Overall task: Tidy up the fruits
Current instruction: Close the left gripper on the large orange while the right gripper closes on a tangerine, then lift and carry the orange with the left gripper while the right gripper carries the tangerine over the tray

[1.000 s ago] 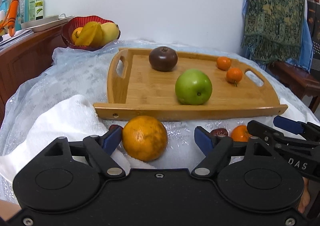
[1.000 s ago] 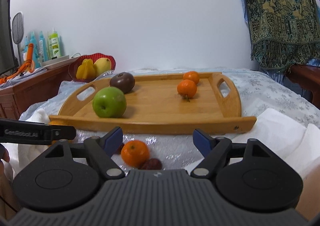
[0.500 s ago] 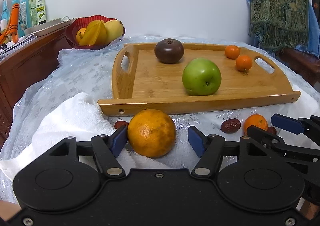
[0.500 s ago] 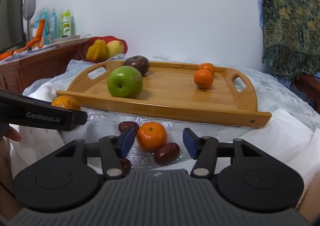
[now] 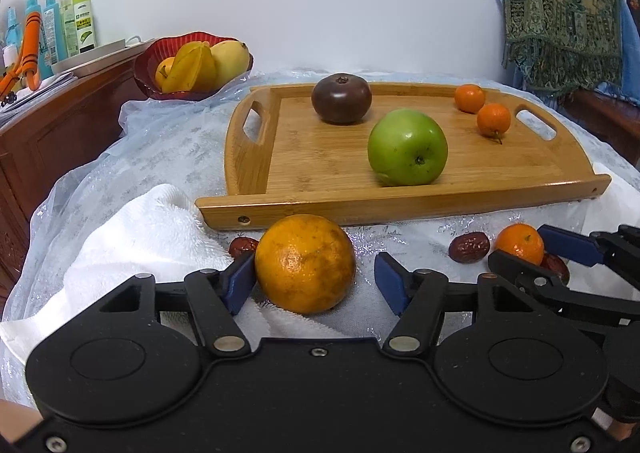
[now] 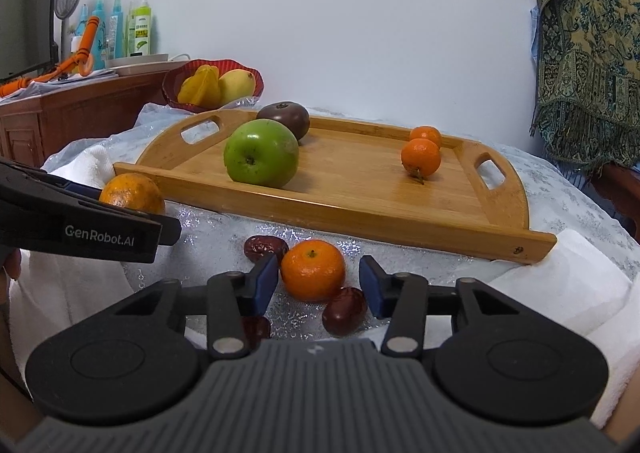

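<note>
Meanwhile, two grippers straddle loose fruit just short of the wooden tray (image 5: 256, 157).

Left gripper (image 5: 314, 277) jaws stand wide around the large orange (image 5: 305, 263), one pad touching; right gripper (image 6: 318, 281) jaws wide around a mandarin (image 6: 313, 269). Risk: round fruit may squirt free, or the right jaws could pinch the jujube (image 6: 345, 311) beside it. Tray's front rim bars the way.

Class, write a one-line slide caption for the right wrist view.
Open right claw brackets a small tangerine among red dates, before the wooden tray.
</note>
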Available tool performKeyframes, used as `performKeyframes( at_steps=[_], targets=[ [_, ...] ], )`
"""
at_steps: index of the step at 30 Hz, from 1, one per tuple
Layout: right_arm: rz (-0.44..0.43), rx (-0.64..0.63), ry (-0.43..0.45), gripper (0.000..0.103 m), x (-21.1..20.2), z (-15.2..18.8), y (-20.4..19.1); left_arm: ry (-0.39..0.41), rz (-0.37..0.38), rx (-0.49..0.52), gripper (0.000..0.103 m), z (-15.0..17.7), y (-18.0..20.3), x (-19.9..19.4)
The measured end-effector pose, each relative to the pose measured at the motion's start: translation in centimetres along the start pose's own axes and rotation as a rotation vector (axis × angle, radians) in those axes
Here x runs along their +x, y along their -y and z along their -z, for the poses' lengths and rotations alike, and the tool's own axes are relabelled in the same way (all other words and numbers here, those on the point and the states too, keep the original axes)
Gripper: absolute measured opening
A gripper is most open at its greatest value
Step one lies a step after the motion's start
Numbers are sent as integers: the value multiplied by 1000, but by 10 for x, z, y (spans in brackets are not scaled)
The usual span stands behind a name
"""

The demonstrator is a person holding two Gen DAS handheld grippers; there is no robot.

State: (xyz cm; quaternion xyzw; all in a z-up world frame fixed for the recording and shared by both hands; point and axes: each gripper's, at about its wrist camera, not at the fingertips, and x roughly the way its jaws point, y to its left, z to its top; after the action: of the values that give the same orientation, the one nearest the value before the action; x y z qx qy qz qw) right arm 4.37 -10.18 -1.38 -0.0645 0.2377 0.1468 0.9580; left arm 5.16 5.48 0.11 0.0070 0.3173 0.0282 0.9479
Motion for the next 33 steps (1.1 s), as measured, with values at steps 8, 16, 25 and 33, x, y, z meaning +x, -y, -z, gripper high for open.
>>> performKeyframes(
  at_steps=[8, 16, 25, 33],
  targets=[
    [-1, -15, 2, 46, 3, 1, -3, 3, -21, -9, 50, -1, -2, -1],
    [-22, -23, 52, 39, -6, 0, -5, 73, -51, 3, 50, -3, 4, -14],
    [-15, -4, 101, 39, -14, -15, 9, 105, 10, -15, 50, -33, 8, -15],
    [4, 78, 148, 39, -9, -49, 48, 107, 62, -81, 50, -78, -5, -2]
  ],
)
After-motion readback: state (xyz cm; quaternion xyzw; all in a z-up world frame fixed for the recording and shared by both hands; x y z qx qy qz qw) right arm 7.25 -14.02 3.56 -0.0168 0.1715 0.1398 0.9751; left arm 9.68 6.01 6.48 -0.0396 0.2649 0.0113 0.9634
